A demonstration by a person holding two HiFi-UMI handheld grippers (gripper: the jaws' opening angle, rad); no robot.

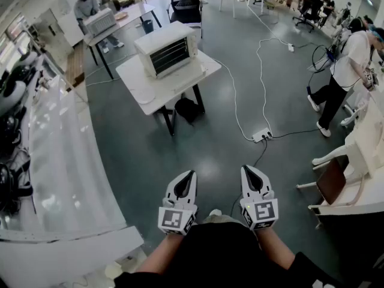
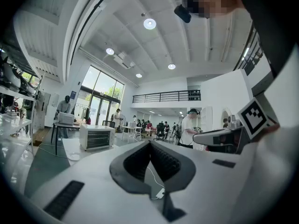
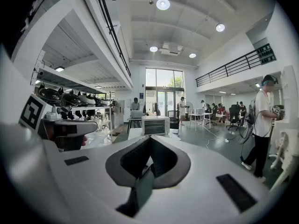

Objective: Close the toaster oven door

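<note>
Distantly, toaster oven point(image 1: 168, 50) door looks unclear; left gripper point(image 1: 190, 174), right gripper point(image 1: 245, 169) closed, empty.

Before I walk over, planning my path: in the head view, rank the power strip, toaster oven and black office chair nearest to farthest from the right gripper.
1. Power strip, floor, ahead of the right gripper.
2. Toaster oven, on the table, ahead-left.
3. Black office chair, farthest back.

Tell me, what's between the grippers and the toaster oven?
Mostly bare grey floor in the head view, then the white table holding the toaster oven, a dark bag beneath.
</note>
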